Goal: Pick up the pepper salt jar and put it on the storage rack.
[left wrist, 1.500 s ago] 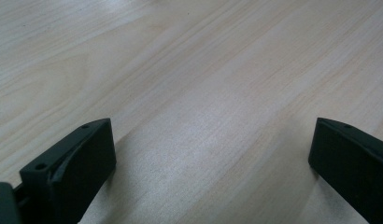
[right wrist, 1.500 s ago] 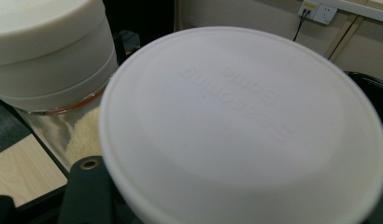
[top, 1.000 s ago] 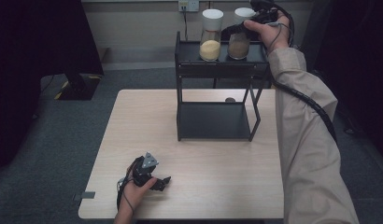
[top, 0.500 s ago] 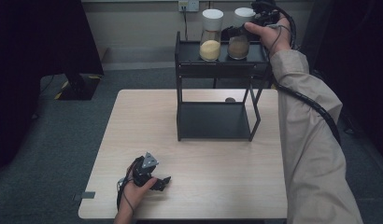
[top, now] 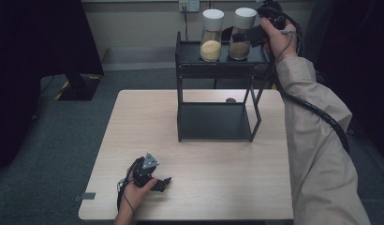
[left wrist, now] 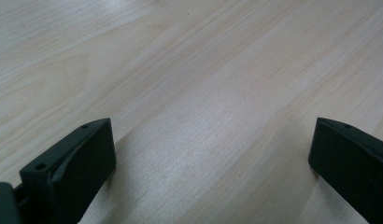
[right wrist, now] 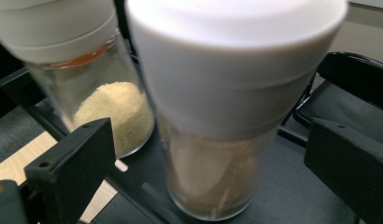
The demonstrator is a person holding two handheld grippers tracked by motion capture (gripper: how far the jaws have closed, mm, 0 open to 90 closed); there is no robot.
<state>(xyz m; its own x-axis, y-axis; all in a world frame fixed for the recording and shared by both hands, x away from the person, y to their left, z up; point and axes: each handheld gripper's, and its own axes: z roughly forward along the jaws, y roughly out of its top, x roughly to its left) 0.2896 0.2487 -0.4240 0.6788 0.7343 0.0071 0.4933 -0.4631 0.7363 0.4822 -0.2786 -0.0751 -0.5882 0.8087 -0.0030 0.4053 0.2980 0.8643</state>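
Two glass jars with white lids stand on the top shelf of a black metal rack [top: 218, 55]. The left jar [top: 211, 36] [right wrist: 91, 88] holds yellow grains; the right jar [top: 242, 33] [right wrist: 227, 116] holds brownish powder. My right gripper [top: 241, 37] [right wrist: 210, 154] is raised at the rack's top right. It is open, with the brownish jar standing between its jaws and a gap on both sides. My left gripper [top: 162, 183] [left wrist: 210, 154] rests low near the table's front left, open, with bare wood between its jaws.
The rack stands at the back middle of a light wooden table [top: 134, 140] and has an empty lower shelf [top: 213, 121]. A small round dark mark [top: 231, 100] lies on the table behind the rack. Grey carpet and a dark stand base [top: 77, 86] lie to the left.
My right gripper has edged forward around the brownish jar. The left gripper has stayed still on the table.
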